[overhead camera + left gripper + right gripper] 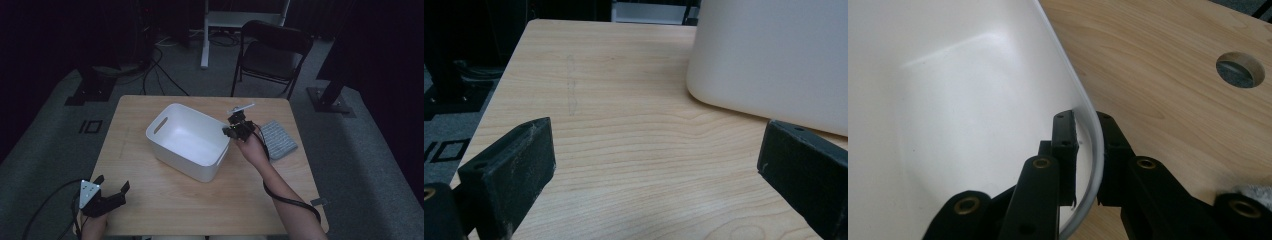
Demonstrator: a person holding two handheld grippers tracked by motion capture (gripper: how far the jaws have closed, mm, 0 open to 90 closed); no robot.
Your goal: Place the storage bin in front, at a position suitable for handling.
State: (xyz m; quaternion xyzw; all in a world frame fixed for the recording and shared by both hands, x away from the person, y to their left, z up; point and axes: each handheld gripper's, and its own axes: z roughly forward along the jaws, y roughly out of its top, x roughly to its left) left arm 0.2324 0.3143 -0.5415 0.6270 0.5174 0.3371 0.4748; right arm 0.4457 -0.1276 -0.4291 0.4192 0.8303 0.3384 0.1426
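A white plastic bin [187, 140] with a cut-out handle stands at the middle of the wooden table [165, 200], turned at an angle. My right gripper [231, 131] is shut on the bin's right rim [1093, 135]: one jaw is inside the wall, the other outside. Its fingers [1064, 135] pinch the thin white wall. My left gripper [111, 186] rests open at the table's near left corner, nothing between its jaws. In the left gripper view the bin's outer wall [774, 55] stands ahead to the right, with my left gripper [656, 165] wide open.
A folded grey cloth [277, 138] lies on the table right of the bin. A round cable hole [1240, 70] is cut in the tabletop. A black folding chair [270, 52] stands beyond the far edge.
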